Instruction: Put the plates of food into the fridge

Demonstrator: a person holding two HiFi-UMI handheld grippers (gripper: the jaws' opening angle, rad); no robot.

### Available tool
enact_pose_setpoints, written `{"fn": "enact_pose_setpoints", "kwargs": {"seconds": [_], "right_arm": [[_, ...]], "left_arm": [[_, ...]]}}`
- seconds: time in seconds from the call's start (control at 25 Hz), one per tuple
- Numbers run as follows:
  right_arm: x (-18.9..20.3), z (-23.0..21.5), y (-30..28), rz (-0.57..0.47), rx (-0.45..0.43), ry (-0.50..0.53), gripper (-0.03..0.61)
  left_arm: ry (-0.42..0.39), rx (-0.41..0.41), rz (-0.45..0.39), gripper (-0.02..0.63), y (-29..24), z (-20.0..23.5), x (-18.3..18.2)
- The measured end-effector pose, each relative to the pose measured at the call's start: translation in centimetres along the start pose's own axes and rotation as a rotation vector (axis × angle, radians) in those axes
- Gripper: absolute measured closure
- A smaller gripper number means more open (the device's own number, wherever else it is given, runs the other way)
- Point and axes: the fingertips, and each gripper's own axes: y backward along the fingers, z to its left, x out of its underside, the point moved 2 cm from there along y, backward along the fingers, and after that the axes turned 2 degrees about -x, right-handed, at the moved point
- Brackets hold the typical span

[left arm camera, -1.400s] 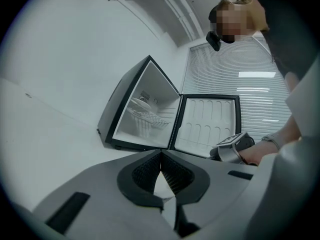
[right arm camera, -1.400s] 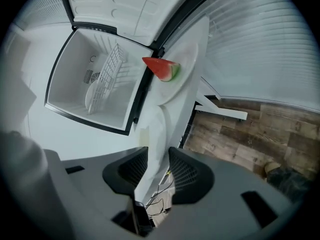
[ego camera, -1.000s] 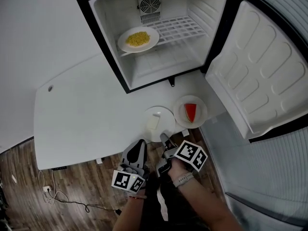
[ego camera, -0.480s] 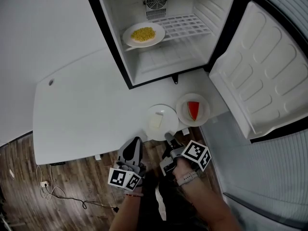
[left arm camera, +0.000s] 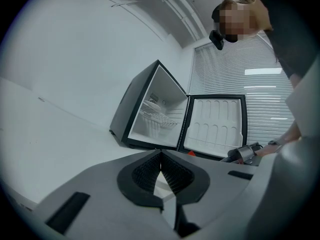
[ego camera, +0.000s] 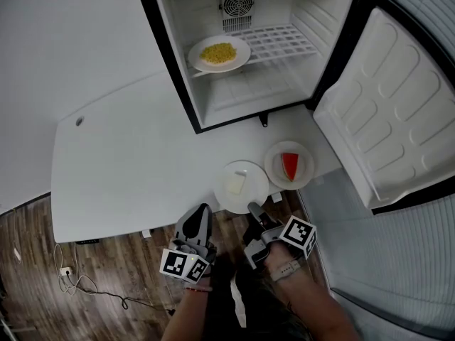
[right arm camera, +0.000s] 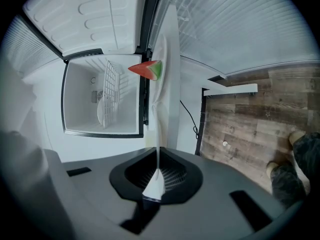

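A white plate with a pale block [ego camera: 242, 185] sits at the white table's near edge. Beside it on the right is a plate with a red watermelon slice [ego camera: 289, 165]. My right gripper [ego camera: 251, 207] has just been closing, and it is now shut on the near rim of the pale-block plate [right arm camera: 159, 134], seen edge-on between the pads. The watermelon slice [right arm camera: 147, 68] shows beyond it. My left gripper [ego camera: 203, 209] hangs off the table's edge to the left, shut with nothing in it [left arm camera: 160, 158]. A plate of yellow corn [ego camera: 219, 52] rests on the fridge's wire shelf.
The small black fridge [ego camera: 169, 55] stands on the table [ego camera: 128, 162] with its door [ego camera: 398, 112] swung wide to the right. Wooden floor with a cable [ego camera: 78, 284] lies below the table's edge. Window blinds run along the right.
The right gripper's jaws have closed onto the rim of the pale-block plate. The left gripper has stayed where it was. The head view has drifted slightly.
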Motion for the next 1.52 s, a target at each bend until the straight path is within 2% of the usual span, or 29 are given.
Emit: {"fn": "enact_pose_setpoints", "kwargs": {"seconds": [0.24,0.84,1.12,1.52], "right_arm": [[0.4,1.9,-0.2,0.032,-0.045,0.019,0.563],[-2.3,7.6,-0.8,-0.002,-0.077,0.038,0.562],[-4.1,9.6,-4.4,-0.025,-0.085,0.057,0.563],[-9.1,11.2,-10.2,-0.13,-0.076,0.043,0.562]], "left_arm": [[-0.006,0.0,-0.016,0.607,-0.5,0.2,-1.1],[-0.046,0.002,-0.065,0.607,-3.4,-0.2,-5.7],[-0.062,0.0,-0.088,0.607,-6.3,2.3,-8.1],[-0.054,0.015,-0.081,0.607,-12.1,7.1,-9.0]]}}
